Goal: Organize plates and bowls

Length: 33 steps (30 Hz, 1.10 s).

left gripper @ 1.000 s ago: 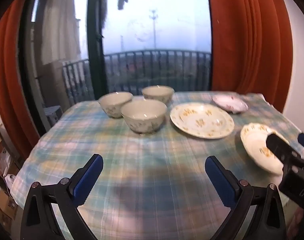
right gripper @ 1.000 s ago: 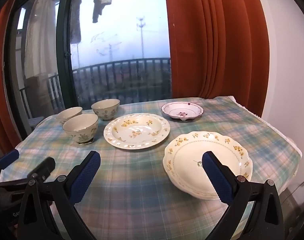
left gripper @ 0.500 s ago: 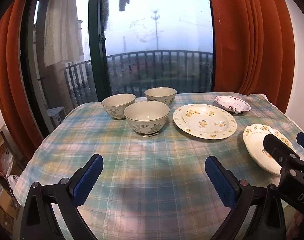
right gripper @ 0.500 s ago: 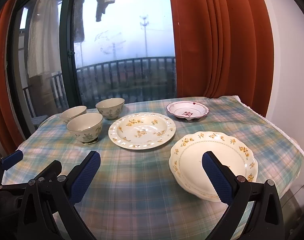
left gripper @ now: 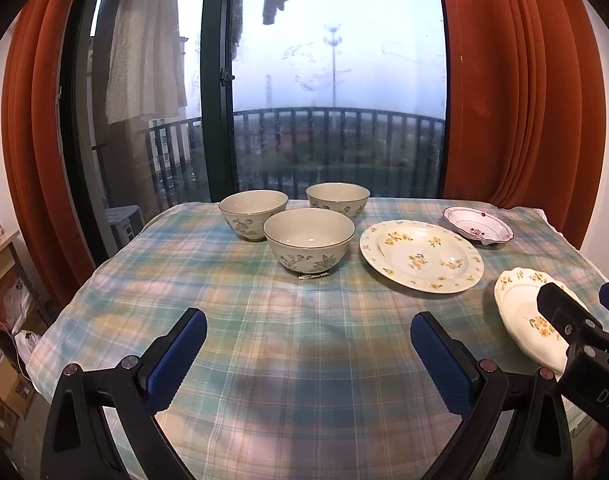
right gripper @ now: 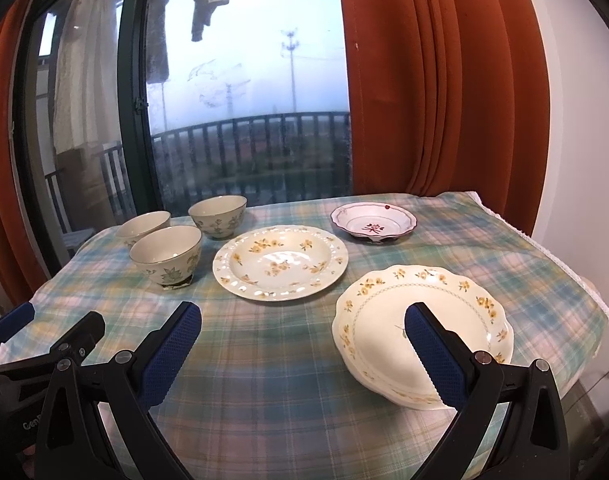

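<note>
Three cream floral bowls stand at the back left of the table: a near bowl [left gripper: 308, 242] [right gripper: 166, 254], a left bowl [left gripper: 253, 214] [right gripper: 143, 226] and a far bowl [left gripper: 337, 199] [right gripper: 218, 215]. A yellow-flowered plate [left gripper: 421, 255] [right gripper: 280, 262] lies mid-table. Behind it sits a small red-rimmed dish [left gripper: 477, 227] [right gripper: 373, 225]. A scalloped plate stack [right gripper: 384, 320] [left gripper: 520, 300] lies at the front right. My left gripper [left gripper: 310, 354] is open above the cloth. My right gripper [right gripper: 302, 338] is open, its right finger over the scalloped stack.
A plaid cloth [left gripper: 288, 320] covers the table, whose right edge [right gripper: 576, 280] drops near a white wall. Orange curtains [left gripper: 516, 80] and a balcony door [left gripper: 220, 80] stand behind. Shelving and boxes [left gripper: 0, 320] sit at the left on the floor.
Both cameras have tilted up and drawn back slightly, so the dishes sit lower in view. Both grippers stay open; no dish has moved.
</note>
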Available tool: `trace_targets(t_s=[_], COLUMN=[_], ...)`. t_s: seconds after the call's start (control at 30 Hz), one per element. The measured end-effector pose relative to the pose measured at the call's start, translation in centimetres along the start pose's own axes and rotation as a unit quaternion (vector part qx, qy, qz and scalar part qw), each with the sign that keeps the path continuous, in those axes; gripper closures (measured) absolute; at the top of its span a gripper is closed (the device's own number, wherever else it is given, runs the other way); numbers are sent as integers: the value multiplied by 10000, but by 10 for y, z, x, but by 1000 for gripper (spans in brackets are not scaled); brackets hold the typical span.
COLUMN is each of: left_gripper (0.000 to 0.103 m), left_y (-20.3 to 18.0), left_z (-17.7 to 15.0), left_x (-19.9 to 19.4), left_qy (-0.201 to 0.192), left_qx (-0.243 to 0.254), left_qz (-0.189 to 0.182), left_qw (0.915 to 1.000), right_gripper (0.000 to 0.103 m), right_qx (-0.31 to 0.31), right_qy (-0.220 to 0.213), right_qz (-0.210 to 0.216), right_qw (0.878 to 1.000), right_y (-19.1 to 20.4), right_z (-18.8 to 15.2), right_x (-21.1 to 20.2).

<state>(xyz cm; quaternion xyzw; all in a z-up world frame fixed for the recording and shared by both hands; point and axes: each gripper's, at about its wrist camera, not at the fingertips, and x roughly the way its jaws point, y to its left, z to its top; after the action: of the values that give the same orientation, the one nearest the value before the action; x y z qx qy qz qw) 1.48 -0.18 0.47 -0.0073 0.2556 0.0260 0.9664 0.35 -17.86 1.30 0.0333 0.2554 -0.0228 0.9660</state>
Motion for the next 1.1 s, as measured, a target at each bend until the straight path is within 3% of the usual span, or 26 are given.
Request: trace_targets(t_s=[1.1], left_gripper=[2], left_y=[-8], left_z=[-1], left_x=[-3], left_qy=[-41], left_qx=[49], left_qz=[-90], left_qw=[9999], right_gripper=[0], right_qx=[-53], right_qy=[-32], right_qz=[-25], right_qw=[10000], right_y=[-1], right_z=[0], right_x=[-2])
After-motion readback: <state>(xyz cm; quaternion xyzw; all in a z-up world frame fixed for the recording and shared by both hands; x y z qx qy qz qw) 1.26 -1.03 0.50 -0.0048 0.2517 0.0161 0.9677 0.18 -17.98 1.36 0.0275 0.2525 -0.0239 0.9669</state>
